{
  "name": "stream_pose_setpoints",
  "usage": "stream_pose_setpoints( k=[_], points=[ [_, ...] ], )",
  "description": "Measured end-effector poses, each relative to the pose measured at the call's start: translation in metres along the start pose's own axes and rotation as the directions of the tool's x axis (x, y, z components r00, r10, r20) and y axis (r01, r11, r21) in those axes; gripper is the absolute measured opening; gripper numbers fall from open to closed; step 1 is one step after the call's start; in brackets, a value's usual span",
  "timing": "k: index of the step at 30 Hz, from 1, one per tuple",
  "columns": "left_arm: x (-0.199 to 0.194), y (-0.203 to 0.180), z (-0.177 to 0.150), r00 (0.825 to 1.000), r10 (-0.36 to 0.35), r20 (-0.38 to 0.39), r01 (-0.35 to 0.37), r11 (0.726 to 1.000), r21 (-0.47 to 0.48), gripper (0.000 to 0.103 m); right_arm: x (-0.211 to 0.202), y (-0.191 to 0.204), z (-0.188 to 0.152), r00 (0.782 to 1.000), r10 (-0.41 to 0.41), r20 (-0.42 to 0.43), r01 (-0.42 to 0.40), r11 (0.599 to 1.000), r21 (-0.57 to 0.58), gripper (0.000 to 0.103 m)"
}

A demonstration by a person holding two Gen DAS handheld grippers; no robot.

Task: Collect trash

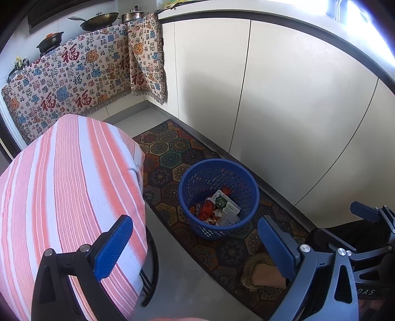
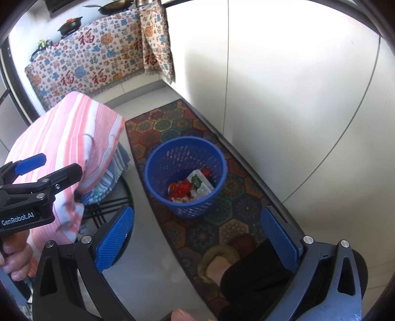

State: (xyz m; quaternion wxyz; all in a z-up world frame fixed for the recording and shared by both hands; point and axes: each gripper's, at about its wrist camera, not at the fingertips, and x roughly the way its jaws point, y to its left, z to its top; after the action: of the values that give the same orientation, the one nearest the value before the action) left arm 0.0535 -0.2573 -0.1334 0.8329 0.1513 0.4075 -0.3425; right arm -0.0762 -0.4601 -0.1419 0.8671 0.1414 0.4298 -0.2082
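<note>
A blue mesh trash basket [image 1: 197, 229] stands on the patterned rug, ahead of both grippers and below them. Inside it lie a green-and-white carton [image 1: 226, 203] and red wrappers [image 1: 206, 210]. My left gripper [image 1: 196, 247] is open with nothing between its blue pads. The right gripper [image 1: 333, 219] shows at that view's right edge. In the right wrist view the basket [image 2: 187, 210] holds the same carton [image 2: 200, 184] and wrappers [image 2: 180, 189]. My right gripper [image 2: 197, 240] is open and empty. The left gripper [image 2: 61, 163] hangs at the left, held by a hand.
A pink-and-white striped cloth [image 1: 69, 185] covers a black-framed stool on the left. White cabinet doors [image 1: 284, 111] line the right side. A foot in a slipper [image 2: 217, 264] stands on the rug [image 2: 172, 118]. Pans [image 1: 98, 19] sit on a cloth-draped counter at the back.
</note>
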Motion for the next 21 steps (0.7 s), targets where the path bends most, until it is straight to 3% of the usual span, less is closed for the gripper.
stream_pose_setpoints(
  k=[21],
  points=[
    [0.0045,-0.0017,0.0019,1.000,-0.007,-0.010,0.007,1.000,0.013,0.103,0.0026,-0.0037,-0.0015,1.000,-0.005,-0.009,0.005,1.000,0.011,0.103]
  ],
)
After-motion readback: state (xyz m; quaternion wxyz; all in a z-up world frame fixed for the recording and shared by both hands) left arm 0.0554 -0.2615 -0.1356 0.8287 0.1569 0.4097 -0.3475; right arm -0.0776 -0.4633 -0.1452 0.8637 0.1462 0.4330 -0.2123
